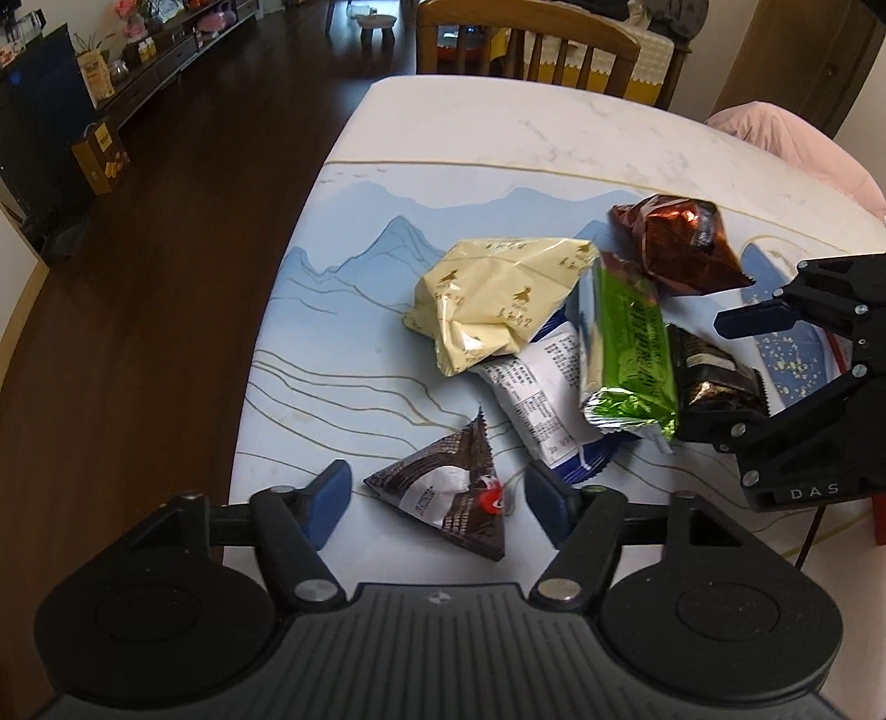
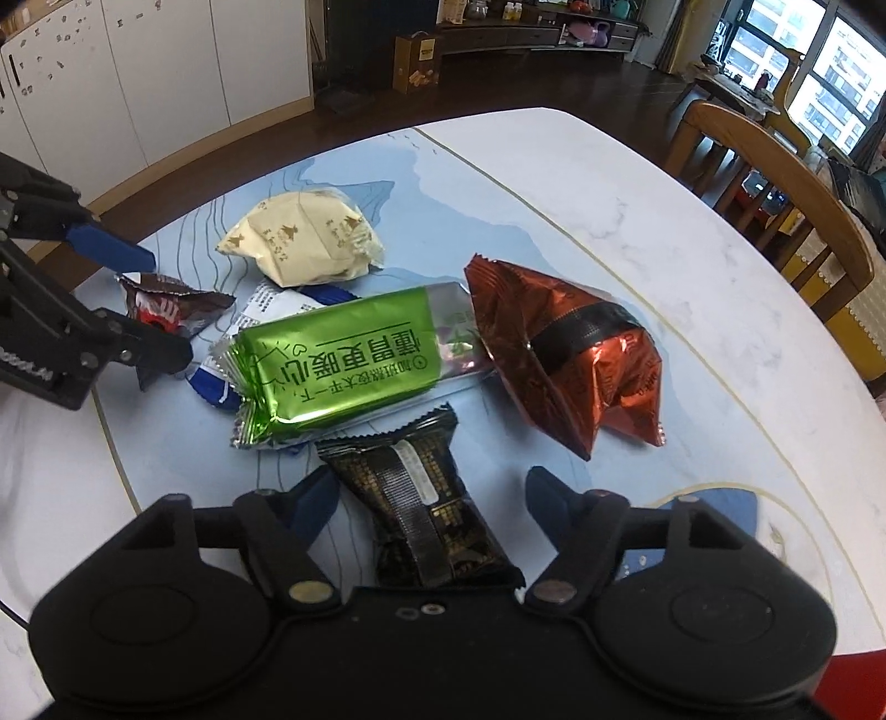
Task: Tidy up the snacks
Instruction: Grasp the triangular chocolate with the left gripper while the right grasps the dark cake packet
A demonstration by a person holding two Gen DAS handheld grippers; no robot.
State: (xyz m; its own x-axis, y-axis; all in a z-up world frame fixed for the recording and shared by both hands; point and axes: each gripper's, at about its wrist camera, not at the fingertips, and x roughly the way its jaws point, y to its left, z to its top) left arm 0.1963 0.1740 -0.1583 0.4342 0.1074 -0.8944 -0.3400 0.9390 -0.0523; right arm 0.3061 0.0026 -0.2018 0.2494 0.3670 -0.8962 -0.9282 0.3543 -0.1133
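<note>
Several snack packets lie in a loose pile on a blue mountain-print mat (image 1: 343,310). My left gripper (image 1: 437,490) is open, with a small dark triangular packet (image 1: 448,498) between its blue fingers. My right gripper (image 2: 434,498) is open around a black-gold packet (image 2: 421,509), which shows in the left wrist view (image 1: 714,376) too. A green bar packet (image 2: 338,365) lies across a white-blue packet (image 1: 531,382). A cream packet (image 2: 304,243) and a red-brown foil packet (image 2: 565,349) lie beyond.
The white marble table (image 1: 498,122) has its left edge close by, with dark wood floor (image 1: 166,277) beyond it. A wooden chair (image 1: 526,39) stands at the far end. A pink cloth (image 1: 797,144) lies at the table's right edge.
</note>
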